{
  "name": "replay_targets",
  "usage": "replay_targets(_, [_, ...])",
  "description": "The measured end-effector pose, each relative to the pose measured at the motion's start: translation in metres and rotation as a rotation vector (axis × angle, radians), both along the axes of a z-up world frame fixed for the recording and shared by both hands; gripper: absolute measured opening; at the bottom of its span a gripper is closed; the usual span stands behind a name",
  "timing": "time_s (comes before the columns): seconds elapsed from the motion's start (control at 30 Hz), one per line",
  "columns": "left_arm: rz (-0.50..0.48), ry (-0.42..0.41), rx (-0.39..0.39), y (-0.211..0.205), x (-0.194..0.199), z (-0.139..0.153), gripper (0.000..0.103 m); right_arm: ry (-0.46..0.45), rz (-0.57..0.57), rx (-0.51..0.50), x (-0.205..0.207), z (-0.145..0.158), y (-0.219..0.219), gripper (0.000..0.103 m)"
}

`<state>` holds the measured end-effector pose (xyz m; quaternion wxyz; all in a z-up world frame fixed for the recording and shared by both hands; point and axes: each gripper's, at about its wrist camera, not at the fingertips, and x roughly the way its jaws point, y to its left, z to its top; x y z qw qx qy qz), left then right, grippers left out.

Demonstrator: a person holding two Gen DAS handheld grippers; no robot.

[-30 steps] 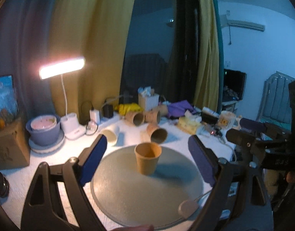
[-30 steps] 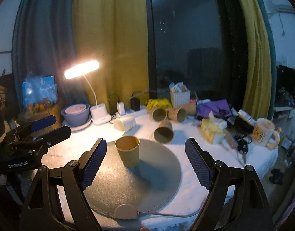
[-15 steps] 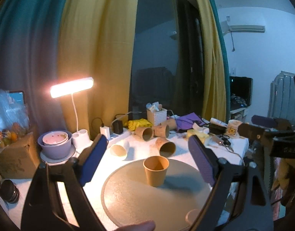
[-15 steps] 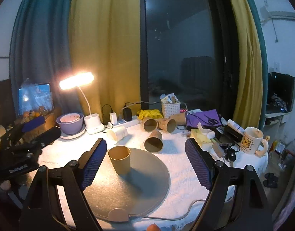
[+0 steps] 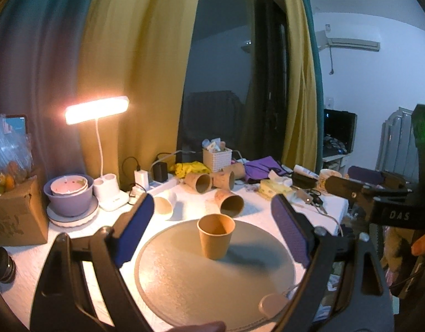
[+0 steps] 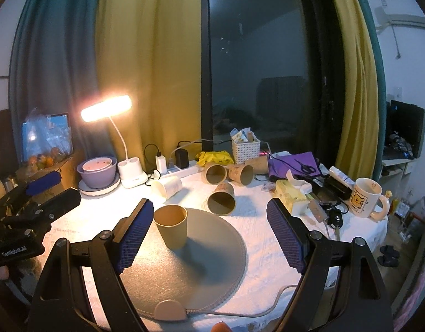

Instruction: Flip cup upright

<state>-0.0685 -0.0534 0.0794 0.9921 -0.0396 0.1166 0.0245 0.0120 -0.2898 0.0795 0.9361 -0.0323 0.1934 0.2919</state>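
Note:
A brown paper cup stands upright, mouth up, on the round grey mat. It also shows in the right wrist view on the mat. My left gripper is open and empty, held back from the cup with its blue pads either side. My right gripper is open and empty, with the cup just right of its left pad. Each gripper shows in the other's view, the right one at the right and the left one at the left.
Several paper cups lie on their sides behind the mat, one brown, one white. A lit desk lamp, purple bowl, power strip, white basket, tissue box and bear mug crowd the white table.
Both grippers have drawn back and risen from the table, so the upright cup and the mat look farther off. The cup has not moved.

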Motion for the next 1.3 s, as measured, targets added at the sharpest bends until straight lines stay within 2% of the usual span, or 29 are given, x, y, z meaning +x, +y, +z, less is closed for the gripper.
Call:
replay_targets(0.4, [-0.007,-0.001,0.015,-0.0057,-0.0011,0.0013,0.088,0.008,0.001,-0.001,0.0007,-0.0014,-0.0003,0.086])
replay_targets(1.3, [-0.040,-0.010,-0.001,-0.0090,-0.0035,-0.0002,0.088,0.020,0.004,-0.006,0.0003,-0.0085,0.0022,0.086])
